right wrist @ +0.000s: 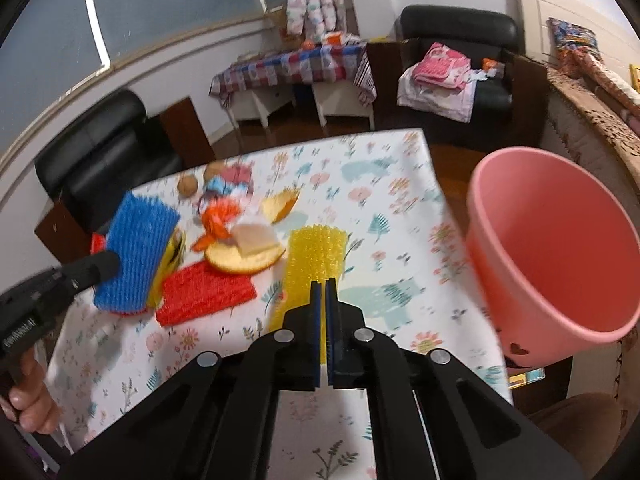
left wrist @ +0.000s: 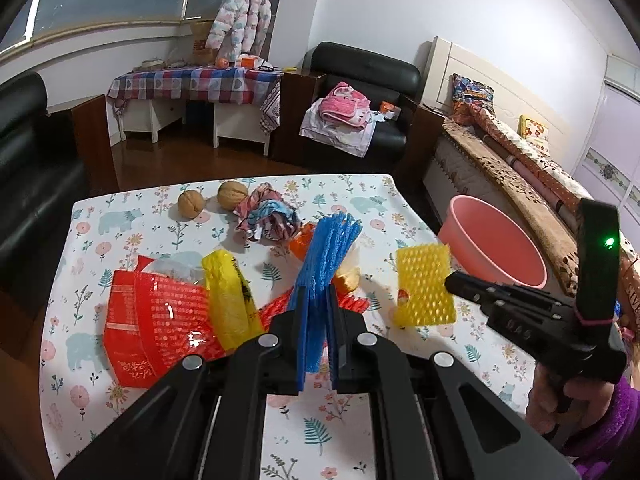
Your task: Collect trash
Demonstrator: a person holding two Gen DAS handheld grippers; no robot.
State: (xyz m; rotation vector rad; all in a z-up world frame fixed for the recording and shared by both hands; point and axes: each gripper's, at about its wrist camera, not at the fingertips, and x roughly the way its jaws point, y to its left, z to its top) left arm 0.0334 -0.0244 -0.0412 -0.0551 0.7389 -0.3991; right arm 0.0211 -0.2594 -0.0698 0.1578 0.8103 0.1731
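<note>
The yellow foam net [right wrist: 316, 258] hung pinched by its near edge in the right gripper [right wrist: 324, 292], just left of the pink bin [right wrist: 560, 248]; it looked light, soft and crushable. The left gripper [left wrist: 318, 304] clamped the blue foam net [left wrist: 326, 264] likewise, above the table [left wrist: 120, 208].

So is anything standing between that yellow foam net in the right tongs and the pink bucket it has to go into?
Nothing visible does. The right tongs are shut on the yellow foam net, lifted above the flowered tablecloth. The round pink plastic bucket stands off the table's right edge, mouth open, only open air between.
</note>
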